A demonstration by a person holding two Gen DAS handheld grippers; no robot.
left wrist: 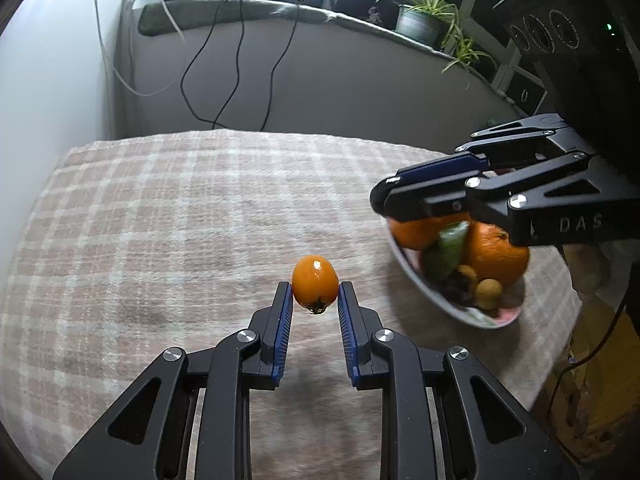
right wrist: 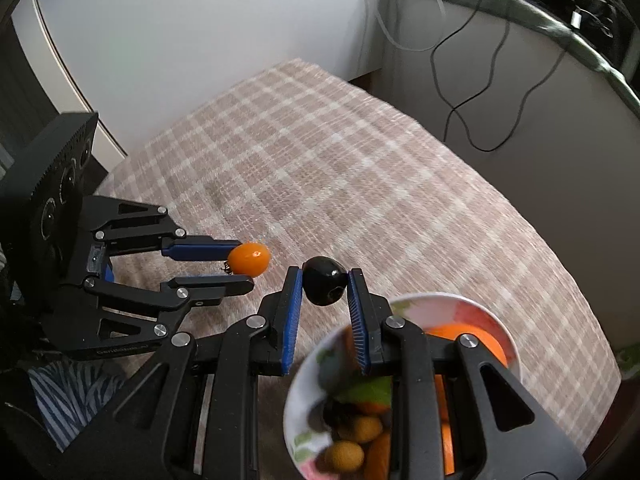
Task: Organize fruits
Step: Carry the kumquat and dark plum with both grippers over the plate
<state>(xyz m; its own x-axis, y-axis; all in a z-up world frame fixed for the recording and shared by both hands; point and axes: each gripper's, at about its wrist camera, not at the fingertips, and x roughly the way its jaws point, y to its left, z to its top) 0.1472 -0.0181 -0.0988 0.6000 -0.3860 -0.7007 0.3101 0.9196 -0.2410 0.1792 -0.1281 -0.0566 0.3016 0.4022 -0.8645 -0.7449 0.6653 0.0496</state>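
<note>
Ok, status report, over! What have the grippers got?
Left gripper shut on small orange oval fruit. Right gripper shut on small black round fruit. Nothing blocking.

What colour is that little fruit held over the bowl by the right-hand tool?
Glossy black fruit, pinched between the right gripper's blue-padded fingers; the right wrist view shows it best.

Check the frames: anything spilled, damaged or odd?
Nothing spilled or damaged. Left gripper holds a small orange fruit, right gripper a dark round fruit, both above the plaid cloth. The bowl sits near the table's edge, fruit inside.
</note>
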